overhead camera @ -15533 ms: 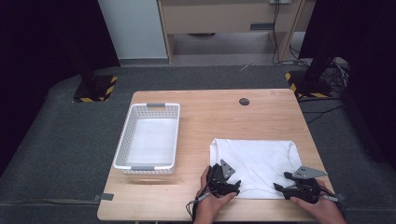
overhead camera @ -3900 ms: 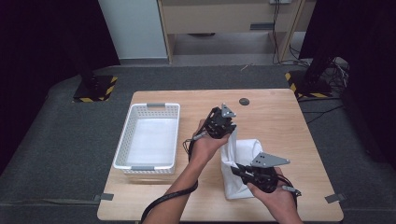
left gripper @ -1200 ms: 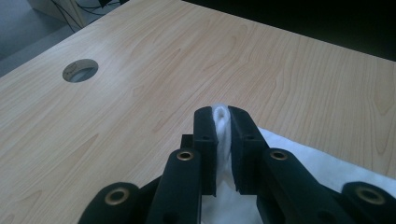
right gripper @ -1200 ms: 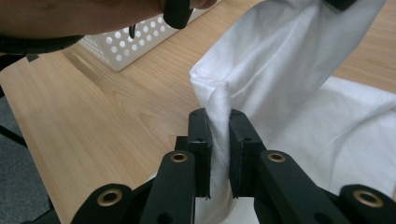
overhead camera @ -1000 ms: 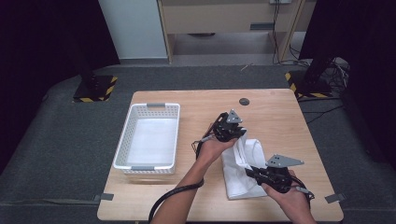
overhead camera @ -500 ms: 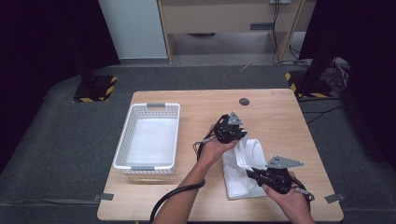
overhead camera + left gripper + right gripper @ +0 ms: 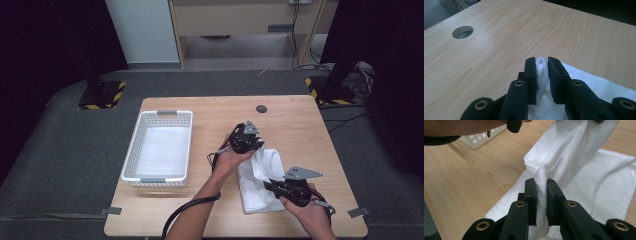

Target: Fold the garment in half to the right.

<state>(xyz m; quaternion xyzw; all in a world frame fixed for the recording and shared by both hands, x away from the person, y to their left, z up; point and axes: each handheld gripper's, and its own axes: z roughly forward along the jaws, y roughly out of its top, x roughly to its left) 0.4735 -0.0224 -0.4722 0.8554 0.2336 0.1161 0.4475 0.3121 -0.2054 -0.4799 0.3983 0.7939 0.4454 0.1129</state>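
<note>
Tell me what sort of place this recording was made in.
Probably a lab or studio set up for recording, not a home. A bare wooden table with a cable hole stands on grey floor covering, ringed by black curtains, with hazard-striped stand bases and loose cables behind.

In your left gripper view, the white cloth (image 7: 596, 87) runs off the bottom and right edges, and its pinched fold is hidden between the jaws. In your right gripper view, the basket (image 7: 484, 135) is cut off at the top edge. Your left forearm (image 7: 192, 215) covers part of the counter (image 7: 150, 215).
</note>
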